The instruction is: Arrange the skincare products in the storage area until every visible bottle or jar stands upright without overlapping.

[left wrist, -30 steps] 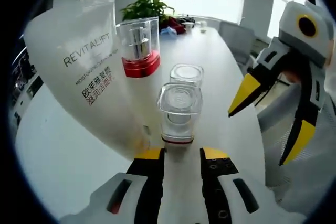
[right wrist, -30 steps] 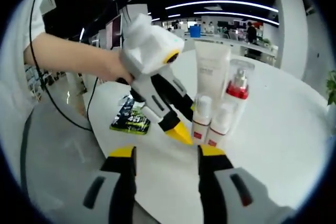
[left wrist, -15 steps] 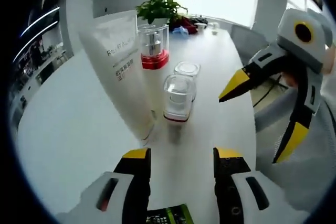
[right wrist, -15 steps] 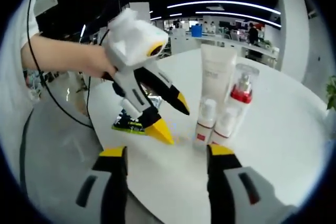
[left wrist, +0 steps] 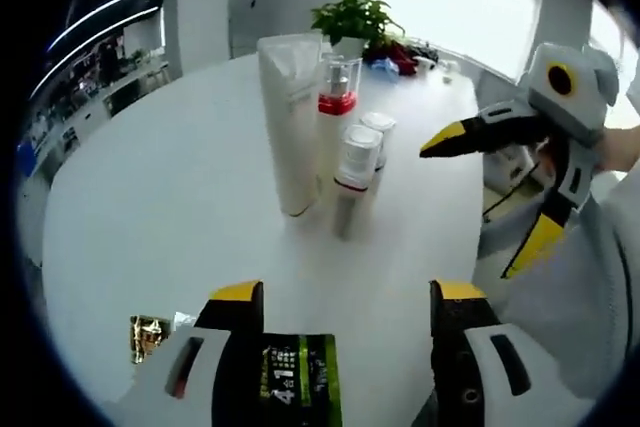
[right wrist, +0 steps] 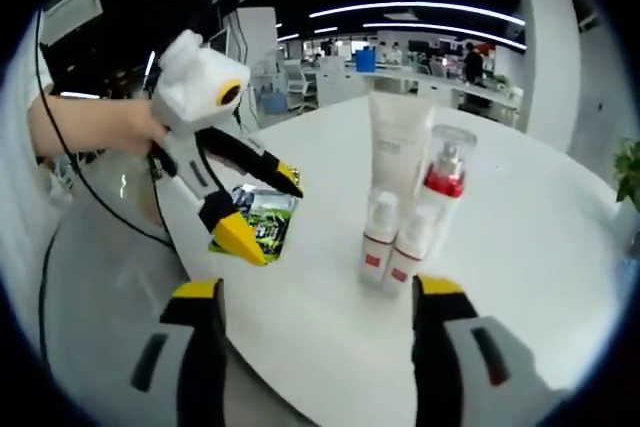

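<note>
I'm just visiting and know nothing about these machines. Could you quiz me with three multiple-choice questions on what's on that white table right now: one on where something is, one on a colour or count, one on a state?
1. Where does the green packet lie?
A. On top of the tall tube
B. Flat on the table near its edge, apart from the bottles
C. Inside a claw

2. What colour is the band on the clear pump bottle?
A. Red
B. Blue
C. Green

3. How does the tall white tube stand?
A. Lying flat
B. Hanging from a claw
C. Upright on the table

Answers:
1 B, the right gripper view shows it flat by the table edge, away from the bottles.
2 A, a red band sits under the pump.
3 C, it rises from the table with both the left claw and the right claw open and clear of it.
</note>
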